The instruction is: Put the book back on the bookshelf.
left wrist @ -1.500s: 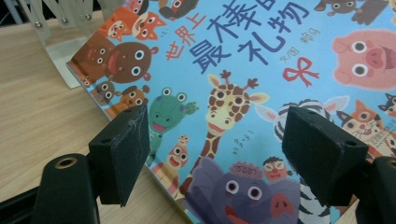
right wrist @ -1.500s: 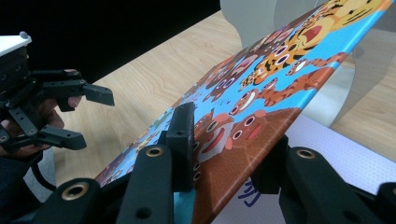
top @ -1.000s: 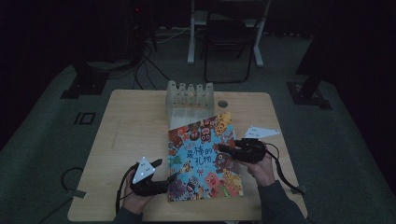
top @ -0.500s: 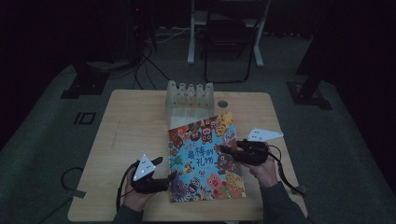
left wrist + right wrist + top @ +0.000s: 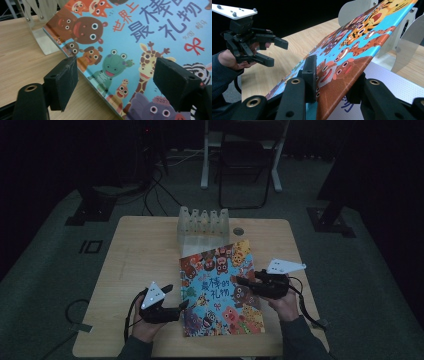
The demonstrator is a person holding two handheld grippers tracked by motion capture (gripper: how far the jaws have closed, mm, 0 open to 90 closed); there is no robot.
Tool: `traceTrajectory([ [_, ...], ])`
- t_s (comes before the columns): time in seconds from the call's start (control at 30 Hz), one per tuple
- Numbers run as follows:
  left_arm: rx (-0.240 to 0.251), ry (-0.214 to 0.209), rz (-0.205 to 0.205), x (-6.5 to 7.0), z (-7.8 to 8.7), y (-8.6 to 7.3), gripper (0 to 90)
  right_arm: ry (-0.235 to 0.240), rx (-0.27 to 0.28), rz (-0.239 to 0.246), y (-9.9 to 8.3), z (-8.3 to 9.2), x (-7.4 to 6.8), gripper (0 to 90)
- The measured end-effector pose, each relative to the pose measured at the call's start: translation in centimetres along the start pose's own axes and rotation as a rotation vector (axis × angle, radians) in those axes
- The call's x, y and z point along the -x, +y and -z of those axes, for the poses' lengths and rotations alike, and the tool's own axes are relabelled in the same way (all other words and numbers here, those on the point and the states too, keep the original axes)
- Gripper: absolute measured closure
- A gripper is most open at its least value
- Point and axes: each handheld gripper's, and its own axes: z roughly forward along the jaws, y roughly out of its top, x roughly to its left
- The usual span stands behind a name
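A colourful picture book (image 5: 220,285) with cartoon animals lies on the wooden table (image 5: 140,250), its top edge at a clear rack (image 5: 202,222). My right gripper (image 5: 240,282) is shut on the right edge of the book's cover (image 5: 352,45) and holds it tilted up off a white page (image 5: 387,82). My left gripper (image 5: 177,296) sits at the book's lower left edge. Its jaws have just been opening a little. The book's edge (image 5: 100,82) runs past the gap between the pads (image 5: 65,77), which do not touch it. The right gripper view shows that left gripper (image 5: 277,52) open.
The clear rack's dividers (image 5: 409,45) stand upright just behind the book. A small round hole (image 5: 238,230) sits in the table to the right of the rack. Beyond the table are a chair (image 5: 245,165) and stand bases with cables on the floor.
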Motion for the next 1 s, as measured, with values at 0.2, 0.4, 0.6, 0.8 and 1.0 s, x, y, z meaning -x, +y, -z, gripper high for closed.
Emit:
traceTrajectory([
  [0.2,0.001,0.005,0.006,-0.4,0.0,0.4,16.9,0.001,0.007,0.013,0.0,0.2,-0.1,66.9],
  [0.4,0.003,0.003,0.01,-0.9,-0.2,0.8,15.2,0.003,0.019,0.036,0.0,0.5,-0.3,66.9],
  [0.6,0.007,0.003,0.021,-1.4,-0.3,1.2,14.9,0.003,0.029,0.049,0.0,0.7,-0.4,67.1],
  [0.8,0.013,-0.008,0.03,-1.9,-0.6,1.5,15.0,0.008,0.04,0.051,0.0,0.9,-0.4,67.4],
  [1.0,0.015,-0.012,0.034,-2.3,-0.9,1.9,15.0,0.008,0.055,0.061,0.0,1.1,-0.4,67.9],
])
